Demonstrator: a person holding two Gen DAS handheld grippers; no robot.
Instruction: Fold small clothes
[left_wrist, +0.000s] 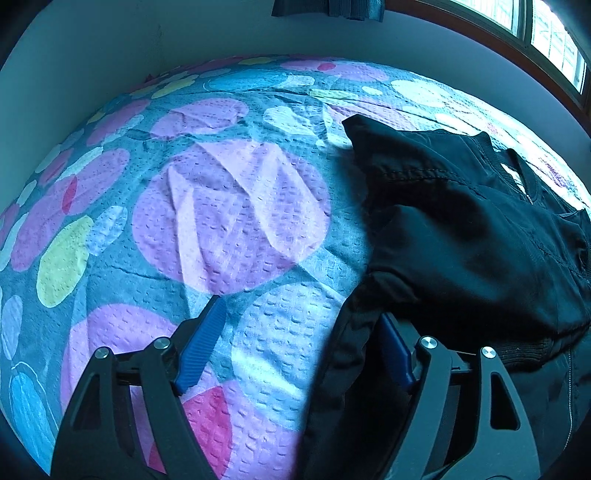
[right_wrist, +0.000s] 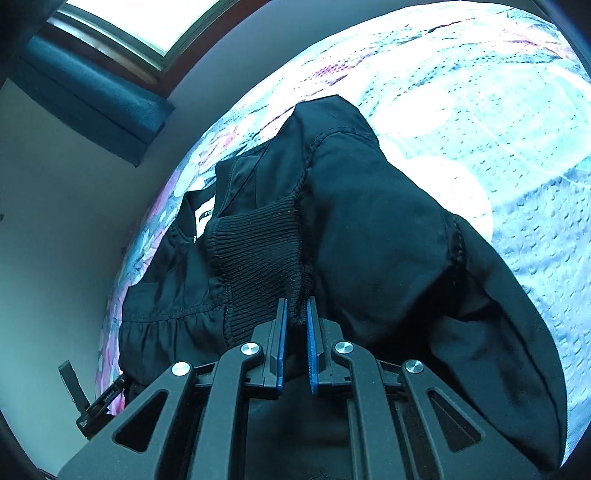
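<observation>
A small black jacket lies on a bedspread with coloured spots, at the right of the left wrist view. My left gripper is open at the jacket's near left edge; its right finger lies against the black cloth and its left finger is over bare bedspread. In the right wrist view the jacket fills the middle, with its white neck label at the left. My right gripper is shut on the jacket's ribbed knit cuff and holds the sleeve folded over the body.
A pale wall borders the bed at the far side. A window with a wooden frame and a blue curtain are above it. The bedspread stretches right of the jacket. A small black object lies at the bed's edge.
</observation>
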